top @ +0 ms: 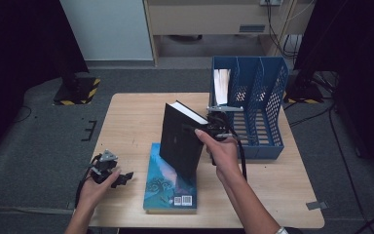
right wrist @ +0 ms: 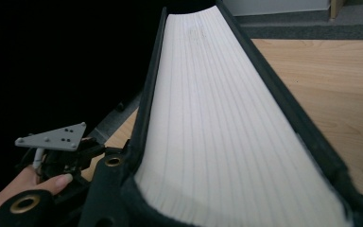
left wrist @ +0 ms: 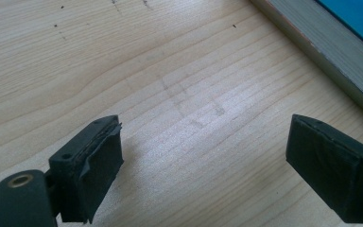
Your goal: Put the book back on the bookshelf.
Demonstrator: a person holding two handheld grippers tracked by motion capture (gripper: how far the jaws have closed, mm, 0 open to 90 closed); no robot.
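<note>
Right gripper (top: 213, 130) clamped on the black book (top: 181, 141), jaws pressed onto the covers at the page edge, white page block running away between them in the right gripper view (right wrist: 217, 127). Held upright above the middle of the tabletop (top: 126, 122), lower corner just over or touching the blue book (top: 172, 183) — cannot tell which. Long axis near vertical, slightly tilted; spine turned toward the left edge of the tabletop, page edge toward the right and the file rack (top: 253, 102). Left gripper (top: 109, 171) low at the near left corner, jaws spread wide and holding nothing, bare wood between them in the left gripper view (left wrist: 203, 156), edge of the blue book just beyond at upper right (left wrist: 331, 52). Blue book lying flat near the front edge, long axis running front to back, barcode end nearest the person. Farther off, blue file rack standing at the far right corner, something white (top: 221, 85) already in its leftmost compartment, the other compartments apparently free. Judged progress: about midway for this book — lifted and stood up, not yet carried to the rack nor slid into a slot; blue book untouched and probably next.
</note>
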